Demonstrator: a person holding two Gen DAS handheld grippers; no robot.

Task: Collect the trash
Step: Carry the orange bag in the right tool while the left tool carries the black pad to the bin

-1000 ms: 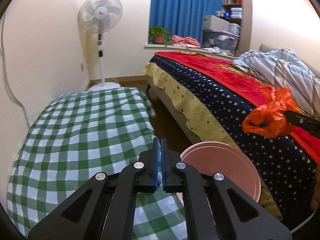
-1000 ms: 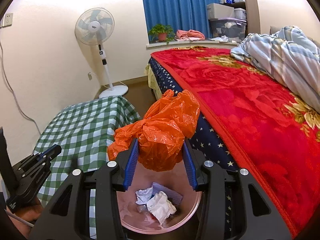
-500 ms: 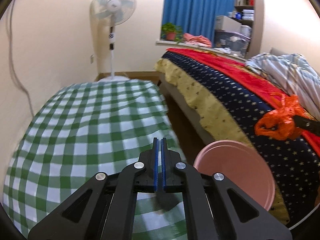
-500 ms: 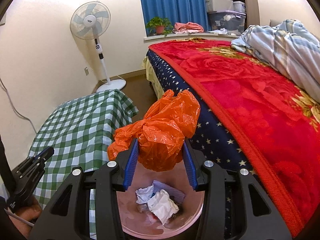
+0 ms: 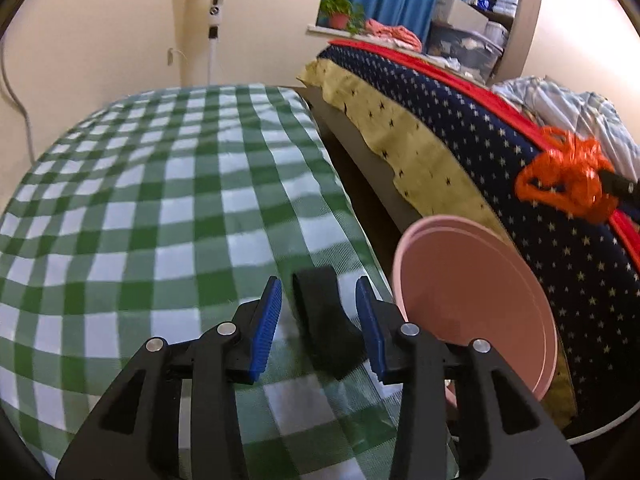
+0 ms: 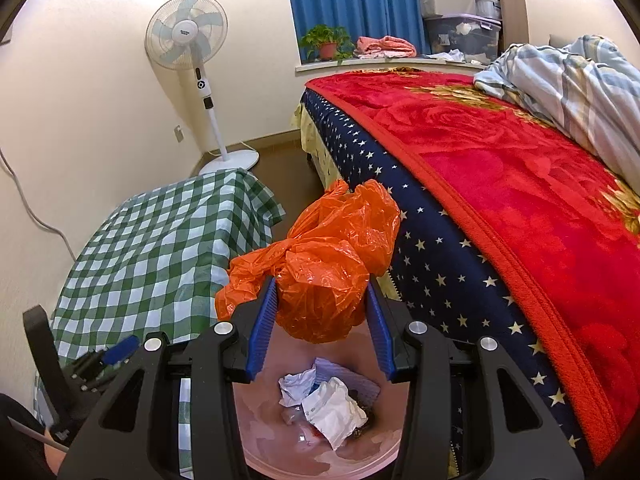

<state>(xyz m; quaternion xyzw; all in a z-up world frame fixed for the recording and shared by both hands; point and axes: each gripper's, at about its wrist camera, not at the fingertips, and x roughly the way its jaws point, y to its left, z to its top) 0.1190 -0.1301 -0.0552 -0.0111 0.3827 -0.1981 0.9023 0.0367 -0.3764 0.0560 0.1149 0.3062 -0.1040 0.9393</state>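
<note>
My right gripper (image 6: 320,292) is shut on a crumpled orange plastic bag (image 6: 324,276), held just above a pink bin (image 6: 260,436) with crumpled white paper (image 6: 328,404) at its bottom. From the left wrist view the same bag (image 5: 568,188) hangs over the bin (image 5: 472,300), which stands between the checked table and the bed. My left gripper (image 5: 318,286) is low over the green-and-white checked cloth (image 5: 180,200). Its jaws are opening. A flat black piece (image 5: 320,320) lies on the cloth between them, and the pads are clear of it.
A bed with a red blanket (image 6: 520,168) and a navy star-patterned cover (image 5: 500,132) runs along the right. A striped duvet (image 6: 568,76) lies on it. A standing fan (image 6: 188,36) is by the far wall, and a potted plant (image 6: 326,42) sits on the sill.
My left gripper has sunk toward the checked cloth and its jaws have parted from shut; the black piece now shows between them. The right gripper still holds the bag over the bin.
</note>
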